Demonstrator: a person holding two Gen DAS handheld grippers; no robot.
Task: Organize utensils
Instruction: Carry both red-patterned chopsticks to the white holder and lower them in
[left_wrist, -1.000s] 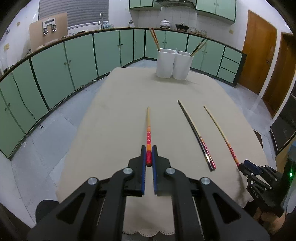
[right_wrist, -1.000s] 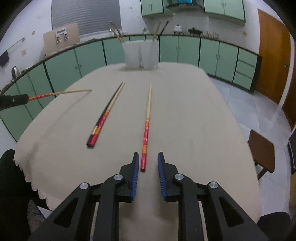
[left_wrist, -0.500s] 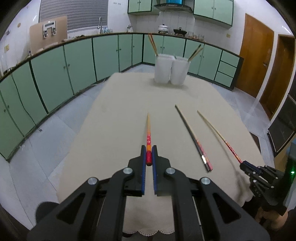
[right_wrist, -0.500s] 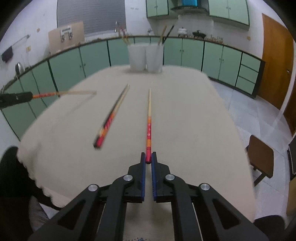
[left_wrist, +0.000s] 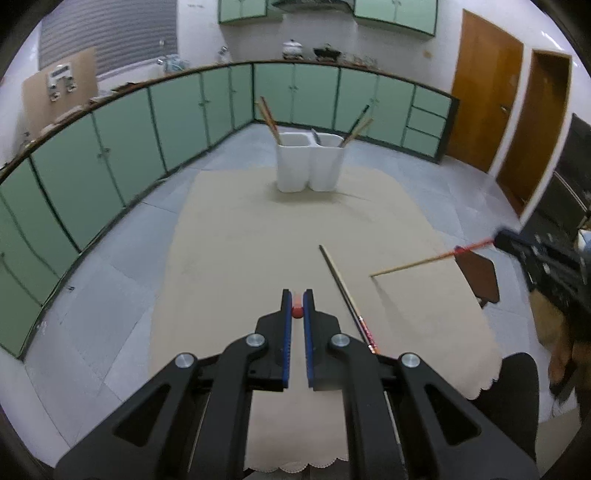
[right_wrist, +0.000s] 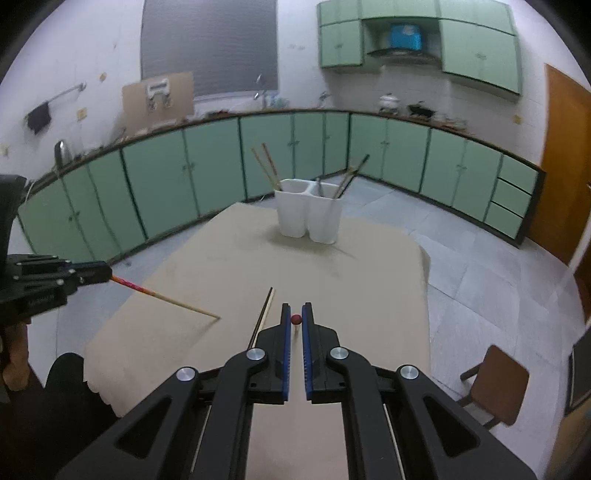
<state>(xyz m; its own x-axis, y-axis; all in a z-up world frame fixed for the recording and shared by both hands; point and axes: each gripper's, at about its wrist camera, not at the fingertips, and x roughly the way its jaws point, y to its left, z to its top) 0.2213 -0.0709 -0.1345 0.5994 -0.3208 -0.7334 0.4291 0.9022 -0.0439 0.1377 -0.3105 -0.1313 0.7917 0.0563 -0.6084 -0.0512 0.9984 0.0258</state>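
Note:
My left gripper (left_wrist: 297, 308) is shut on a red-handled chopstick (left_wrist: 296, 312), seen end-on, lifted above the table; it also shows in the right wrist view (right_wrist: 166, 297). My right gripper (right_wrist: 295, 317) is shut on another red-handled chopstick (right_wrist: 295, 319), lifted too; in the left wrist view it slants down toward the cloth (left_wrist: 424, 262). A dark chopstick pair (left_wrist: 347, 291) lies on the beige tablecloth (left_wrist: 240, 240). The white two-cup holder (left_wrist: 310, 162) stands at the far end with several chopsticks in it.
A brown chair (right_wrist: 495, 384) stands right of the table. Green cabinets (left_wrist: 110, 147) run round the room. Wooden doors (left_wrist: 484, 96) are at the far right. The cloth's scalloped edge (left_wrist: 306, 467) is near me.
Both grippers have risen and tilted, lifting their chopsticks off the cloth. The right gripper closed on its chopstick during the last second. The dark pair has not moved.

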